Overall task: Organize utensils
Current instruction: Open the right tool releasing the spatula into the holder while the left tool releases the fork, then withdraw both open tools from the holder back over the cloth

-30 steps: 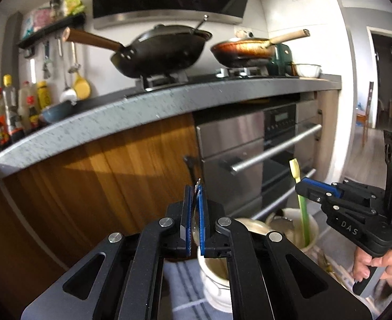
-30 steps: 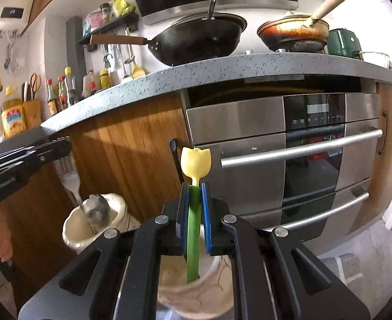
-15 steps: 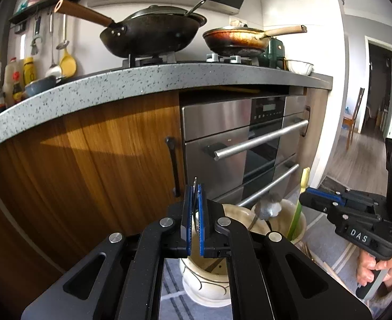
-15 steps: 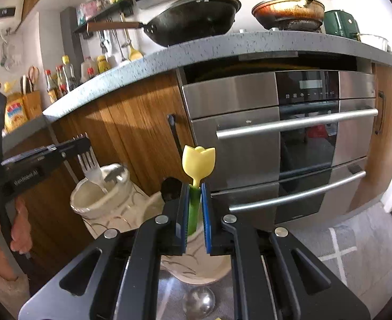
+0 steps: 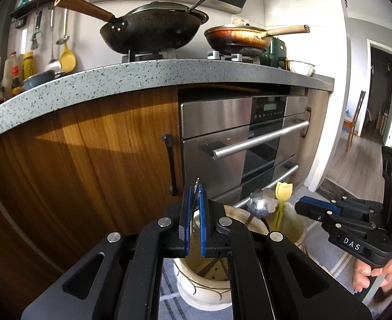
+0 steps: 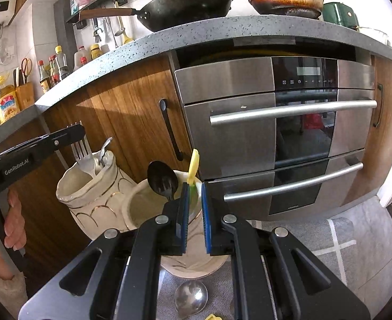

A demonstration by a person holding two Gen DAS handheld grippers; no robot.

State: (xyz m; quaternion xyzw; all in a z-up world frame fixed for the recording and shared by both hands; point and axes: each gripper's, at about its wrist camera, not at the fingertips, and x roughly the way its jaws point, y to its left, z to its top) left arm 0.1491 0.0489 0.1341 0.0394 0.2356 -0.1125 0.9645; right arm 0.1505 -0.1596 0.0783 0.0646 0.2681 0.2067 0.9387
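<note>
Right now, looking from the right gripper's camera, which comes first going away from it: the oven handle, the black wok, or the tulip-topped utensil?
1. Tulip-topped utensil, just ahead of the right gripper.
2. Oven handle, farther, to the right.
3. Black wok, up on the stove, farthest.

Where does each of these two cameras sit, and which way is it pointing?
Left wrist view: rides on the left hand-held gripper, looking forward over a cream ceramic jar toward the stainless-steel oven; the right hand-held gripper and the person's right hand show at right.
Right wrist view: rides on the right hand-held gripper, looking over a second cream jar at the same oven; the left hand-held gripper, holding a silver fork, and the left hand show at left.
Shared: oven, jars, each other's gripper.
</note>
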